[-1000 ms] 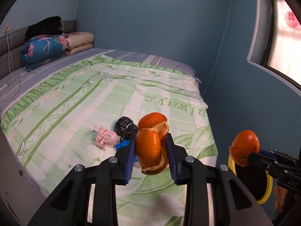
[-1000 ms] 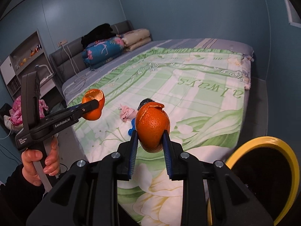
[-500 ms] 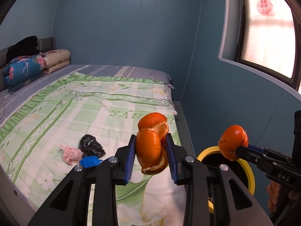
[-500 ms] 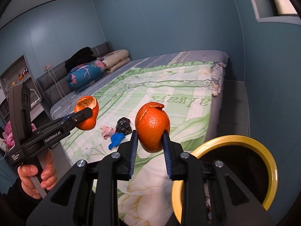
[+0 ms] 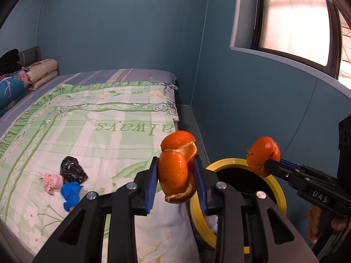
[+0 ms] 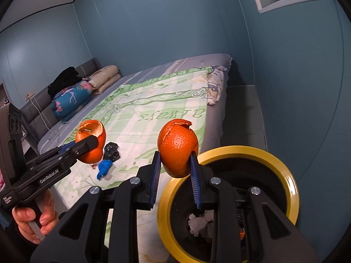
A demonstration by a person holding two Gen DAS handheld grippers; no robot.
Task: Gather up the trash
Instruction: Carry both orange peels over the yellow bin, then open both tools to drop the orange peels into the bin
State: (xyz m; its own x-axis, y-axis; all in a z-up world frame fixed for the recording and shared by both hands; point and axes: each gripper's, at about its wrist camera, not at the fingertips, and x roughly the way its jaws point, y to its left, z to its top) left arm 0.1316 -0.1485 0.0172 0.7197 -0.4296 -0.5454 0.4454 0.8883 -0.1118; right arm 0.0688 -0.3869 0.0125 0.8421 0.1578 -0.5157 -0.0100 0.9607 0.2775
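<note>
Orange peel (image 5: 176,171) sits clamped in the left gripper (image 5: 176,183) above the bed's edge; the right gripper (image 6: 175,168) pinches another peel (image 6: 178,148) over the yellow-rimmed bin (image 6: 292,194), which seems to hold crumpled paper. Three wads (image 5: 65,180) lie on the quilt (image 5: 105,135).

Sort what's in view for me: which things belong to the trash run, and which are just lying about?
Job:
- orange peel in left gripper
- orange peel in right gripper
- yellow-rimmed bin
- on the bedspread: black wrapper, pink scrap, blue scrap

Lying about:
- folded quilts
- black clothing
</note>
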